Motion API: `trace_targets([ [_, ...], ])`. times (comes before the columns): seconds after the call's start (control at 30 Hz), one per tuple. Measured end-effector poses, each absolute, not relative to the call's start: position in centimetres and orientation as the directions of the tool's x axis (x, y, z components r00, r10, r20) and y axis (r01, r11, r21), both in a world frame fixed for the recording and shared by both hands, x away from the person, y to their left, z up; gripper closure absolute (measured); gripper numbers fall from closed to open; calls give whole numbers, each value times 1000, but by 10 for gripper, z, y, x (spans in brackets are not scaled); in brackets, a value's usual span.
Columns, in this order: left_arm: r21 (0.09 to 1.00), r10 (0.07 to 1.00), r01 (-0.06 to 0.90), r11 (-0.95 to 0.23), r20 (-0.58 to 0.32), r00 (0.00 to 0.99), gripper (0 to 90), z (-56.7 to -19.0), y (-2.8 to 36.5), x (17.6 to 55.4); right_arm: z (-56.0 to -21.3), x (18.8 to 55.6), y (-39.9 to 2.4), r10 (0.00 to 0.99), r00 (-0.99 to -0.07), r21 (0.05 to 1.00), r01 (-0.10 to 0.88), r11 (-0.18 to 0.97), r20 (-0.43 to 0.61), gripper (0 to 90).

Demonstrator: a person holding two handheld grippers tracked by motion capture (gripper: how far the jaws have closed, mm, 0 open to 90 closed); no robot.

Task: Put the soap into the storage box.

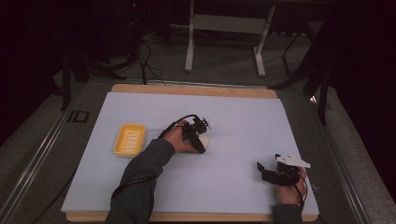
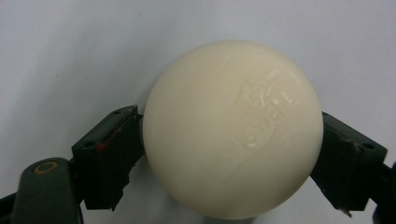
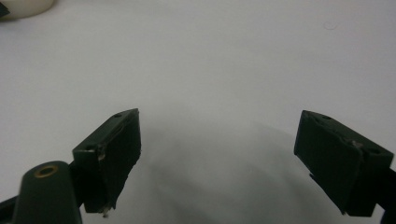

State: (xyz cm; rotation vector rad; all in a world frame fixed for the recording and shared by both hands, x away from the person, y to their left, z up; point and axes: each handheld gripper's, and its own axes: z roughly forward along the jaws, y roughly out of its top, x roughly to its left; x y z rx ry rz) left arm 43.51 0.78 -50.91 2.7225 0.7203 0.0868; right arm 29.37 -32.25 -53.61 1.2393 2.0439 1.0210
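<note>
A round cream bar of soap (image 2: 232, 128) with raised lettering lies on the white mat (image 1: 243, 116) near the middle. My left gripper (image 2: 231, 122) is shut on it, one black jaw pressed against each side. In the high view the soap (image 1: 204, 140) peeks out beside the left gripper (image 1: 200, 143). A yellow ribbed soap dish (image 1: 129, 139) sits on the mat to the left of that hand, and it holds nothing. My right gripper (image 1: 262, 171) rests near the front right of the mat, open with nothing between its jaws (image 3: 219, 123). The soap's edge (image 3: 23, 7) shows far off in the right gripper view.
The mat covers a wooden board (image 1: 187, 88) with its rim showing at back and front. Beyond the table stand white frame legs (image 1: 189, 46) and dark cables (image 1: 144, 60) on the floor. Bare mat stretches between the two grippers.
</note>
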Motion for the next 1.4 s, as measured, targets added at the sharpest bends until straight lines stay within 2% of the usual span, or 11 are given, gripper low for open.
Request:
trace_targets([
  [0.4, 308, 468, 447, -840, -5, 884, 193, -508, 1, 435, -536, 294, -322, 898, -436, 819, 493, 294, -60, 147],
  [0.63, 265, 455, 438, -859, 3, 890, 242, -505, -4, 436, -536, 294, -322, 898, -437, 819, 493, 294, -59, 147],
  [1.03, 193, 388, 379, -905, 10, 921, 248, -502, -8, 434, -536, 294, -322, 898, -437, 819, 494, 293, -57, 147],
  [1.4, 193, 367, 355, -915, 28, 930, 248, -494, 5, 430, -536, 294, -322, 898, -437, 819, 494, 294, -59, 147],
])
